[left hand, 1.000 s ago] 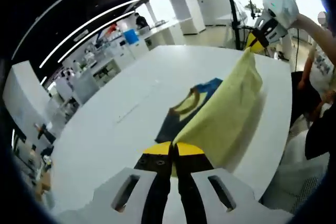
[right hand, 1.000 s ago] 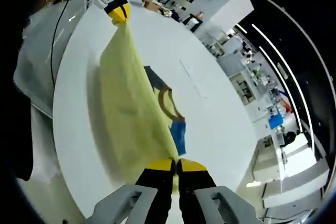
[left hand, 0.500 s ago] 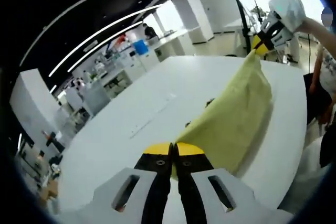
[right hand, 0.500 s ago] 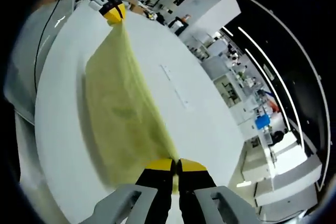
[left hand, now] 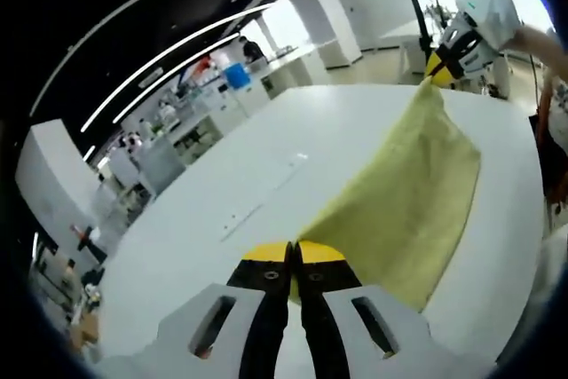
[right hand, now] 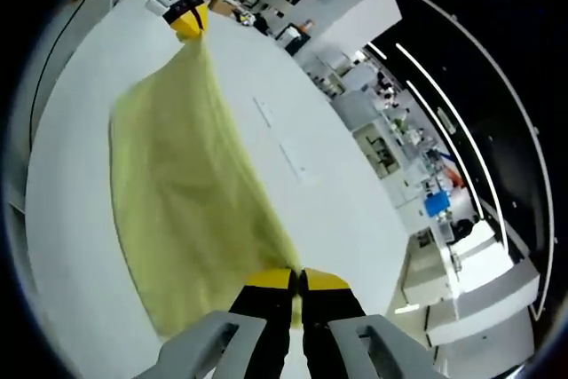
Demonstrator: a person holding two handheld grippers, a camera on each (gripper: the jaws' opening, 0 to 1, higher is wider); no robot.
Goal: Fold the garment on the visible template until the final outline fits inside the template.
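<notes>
Your left gripper (left hand: 294, 255) and right gripper (right hand: 296, 280) each pinch a corner of the yellow garment (left hand: 415, 210), stretched between them. It now drapes across the white table (left hand: 222, 193) toward its near edge, hiding the dark template seen a second ago, so this fold is nearly laid.

A large white table (left hand: 266, 166) is stretching across a bright open lab. Beyond its far edge, white counters (left hand: 191, 117) crowded with small equipment are standing in rows, a blue container (left hand: 237, 78) is sitting on one, and curved light strips (left hand: 169, 37) are glowing on the dark ceiling.
</notes>
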